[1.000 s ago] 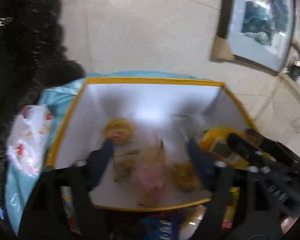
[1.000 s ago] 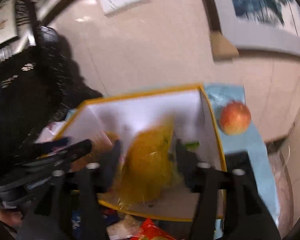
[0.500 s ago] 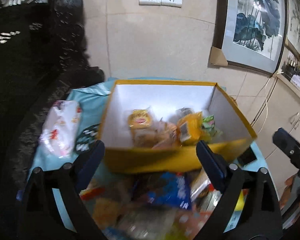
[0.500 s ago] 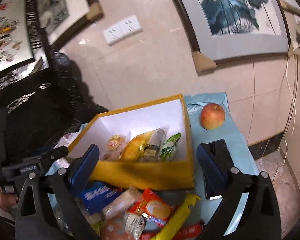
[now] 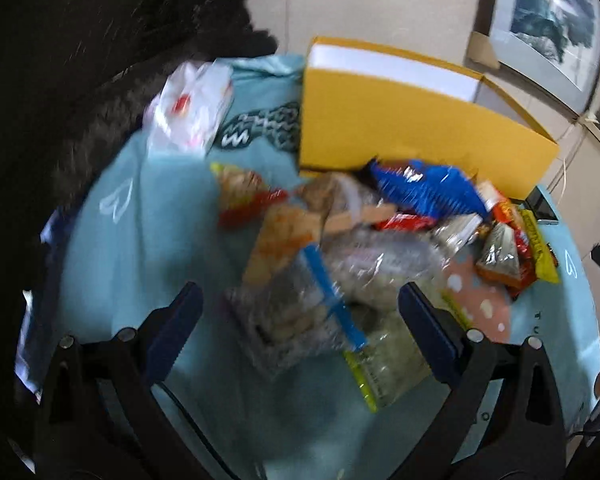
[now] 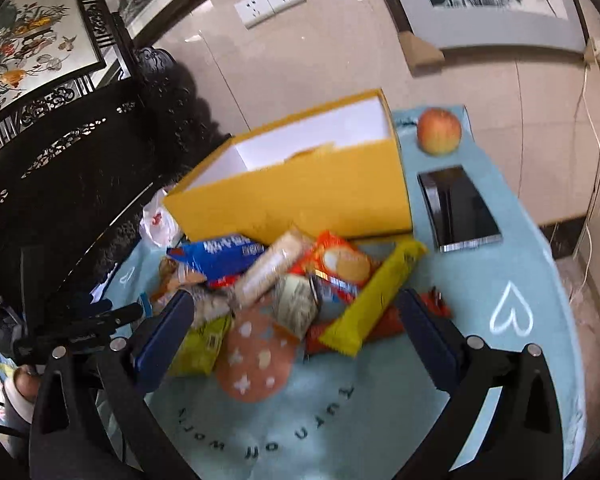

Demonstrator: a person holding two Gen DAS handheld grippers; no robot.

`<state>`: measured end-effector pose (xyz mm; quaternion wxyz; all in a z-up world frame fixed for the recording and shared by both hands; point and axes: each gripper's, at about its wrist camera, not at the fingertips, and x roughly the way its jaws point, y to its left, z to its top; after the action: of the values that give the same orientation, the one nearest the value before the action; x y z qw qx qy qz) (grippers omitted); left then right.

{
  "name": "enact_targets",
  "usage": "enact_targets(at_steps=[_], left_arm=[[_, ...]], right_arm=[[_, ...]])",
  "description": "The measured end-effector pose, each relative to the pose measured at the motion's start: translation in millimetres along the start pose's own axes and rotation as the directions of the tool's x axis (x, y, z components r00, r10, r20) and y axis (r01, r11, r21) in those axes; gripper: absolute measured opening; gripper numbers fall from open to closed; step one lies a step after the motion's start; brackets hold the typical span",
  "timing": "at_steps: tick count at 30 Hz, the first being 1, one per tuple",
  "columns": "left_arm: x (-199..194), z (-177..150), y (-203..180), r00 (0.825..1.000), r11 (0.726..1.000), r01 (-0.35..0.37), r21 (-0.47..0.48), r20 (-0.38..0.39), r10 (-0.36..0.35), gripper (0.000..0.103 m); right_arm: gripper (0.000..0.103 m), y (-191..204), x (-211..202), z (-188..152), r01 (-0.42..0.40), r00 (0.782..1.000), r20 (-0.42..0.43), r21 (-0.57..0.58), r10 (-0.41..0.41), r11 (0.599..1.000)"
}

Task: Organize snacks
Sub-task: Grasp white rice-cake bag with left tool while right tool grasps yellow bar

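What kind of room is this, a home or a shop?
Most likely a home living room: framed paintings hang on a tiled wall, a carved dark wooden chair stands beside a small table with a blue cloth, and an apple lies there.

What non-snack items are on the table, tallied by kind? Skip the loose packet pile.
yellow box: 1
apple: 1
phone: 1
white plastic bag: 1
Total: 4
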<state>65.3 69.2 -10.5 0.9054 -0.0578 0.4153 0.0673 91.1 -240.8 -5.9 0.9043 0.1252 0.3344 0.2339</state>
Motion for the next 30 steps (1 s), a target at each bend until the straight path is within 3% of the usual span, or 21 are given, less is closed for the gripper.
enact_targets(at_steps=[5,9,10,11,12,19,22,23,27,30], left_arm=[[11,-7,1,1.000,1.000,-0.025,0.008,-0.013,0.025,0.100],[32,-10,10,0.998,0.999,-0.015,-0.051,-0.055,0.012,0.098],[39,-12,13,0.997,0.998,-0.006,-0.067,-0.075,0.001,0.094],[47,-14,15,0.995,0.997,0.001,-0.079,-0.101,-0.009,0.074],[46,-17,13,0.998,0.998,-0.021,-0.061,-0.067,0.017,0.056],[31,-24,5,1.000,0.999,0.006,-0.031,-0.030,-0.007,0.051],[28,-26,5,0.999,0.999,0.026,-0.030,-0.034,-0.027,0.051],[29,-26,6,0.999,0.999,0.032,-0.035,-0.038,-0.034,0.051],[30,-27,7,0.998,0.998,0.050,-0.046,-0.043,-0.052,0.051],[33,-26,7,0.997,0.998,0.053,-0.035,-0.045,-0.055,0.051]], right_arm=[[0.102,-1,-2,-15,-0.006,1.000,-0.019,0.000,0.006,1.000],[0.102,-6,3,-26,-0.002,0.999,-0.049,0.023,0.003,1.000],[0.102,-7,4,-28,0.002,0.998,-0.057,0.027,0.000,1.000],[0.102,-9,5,-30,0.007,0.998,-0.063,0.026,-0.005,1.000],[0.102,-11,6,-32,0.016,0.997,-0.069,0.024,-0.014,1.000],[0.102,-23,17,-30,0.094,0.990,-0.108,0.042,-0.089,0.995],[0.102,-25,20,-21,0.124,0.990,-0.080,0.059,-0.119,0.991],[0.098,-24,22,-17,0.142,0.987,-0.077,0.051,-0.138,0.989],[0.063,-17,53,-2,0.202,0.965,-0.158,-0.052,-0.208,0.978],[0.053,-15,79,4,0.254,0.940,-0.205,-0.114,-0.273,0.961]])
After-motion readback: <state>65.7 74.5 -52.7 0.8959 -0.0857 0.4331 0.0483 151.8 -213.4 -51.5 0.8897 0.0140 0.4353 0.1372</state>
